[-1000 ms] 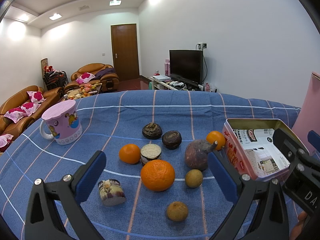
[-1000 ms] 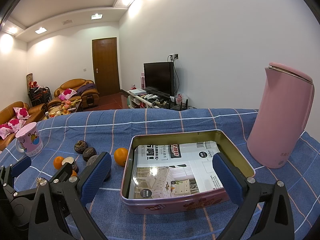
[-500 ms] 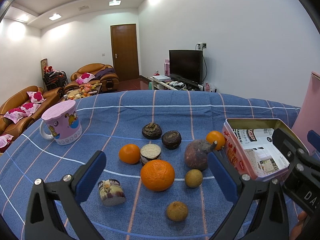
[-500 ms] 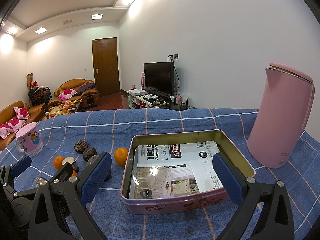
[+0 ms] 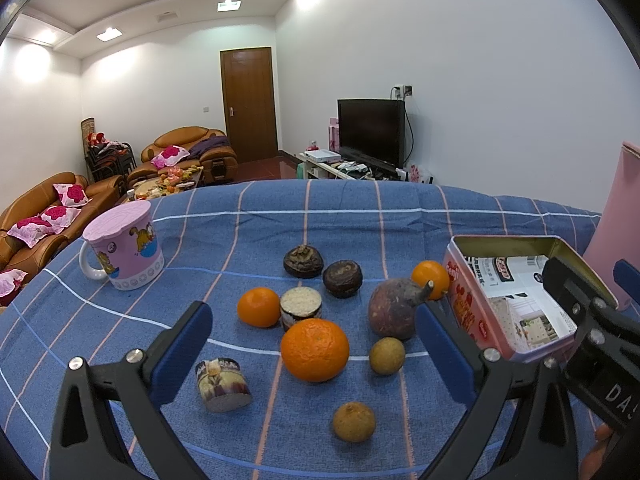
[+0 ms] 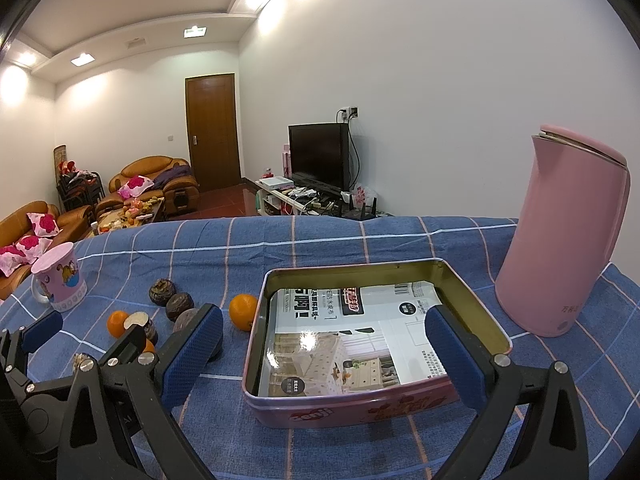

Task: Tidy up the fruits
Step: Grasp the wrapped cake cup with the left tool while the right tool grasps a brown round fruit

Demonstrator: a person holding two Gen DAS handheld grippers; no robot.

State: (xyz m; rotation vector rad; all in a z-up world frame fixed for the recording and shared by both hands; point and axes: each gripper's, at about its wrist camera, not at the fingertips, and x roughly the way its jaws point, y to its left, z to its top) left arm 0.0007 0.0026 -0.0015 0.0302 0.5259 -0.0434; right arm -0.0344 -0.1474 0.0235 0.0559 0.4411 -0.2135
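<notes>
A blue checked tablecloth (image 5: pixel 360 216) carries a rectangular pink metal tin (image 6: pixel 376 400), beside scattered fruit: a large round orange (image 5: pixel 314 349), a purple-brown passion fruit (image 5: pixel 390 314). The left gripper (image 5: pixel 314 350) and right gripper (image 6: pixel 324 354) hover spread wide, holding nothing.

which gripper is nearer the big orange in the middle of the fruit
Left. The left gripper is open right in front of the big orange; the right gripper hangs over the tin, off to its side.
</notes>
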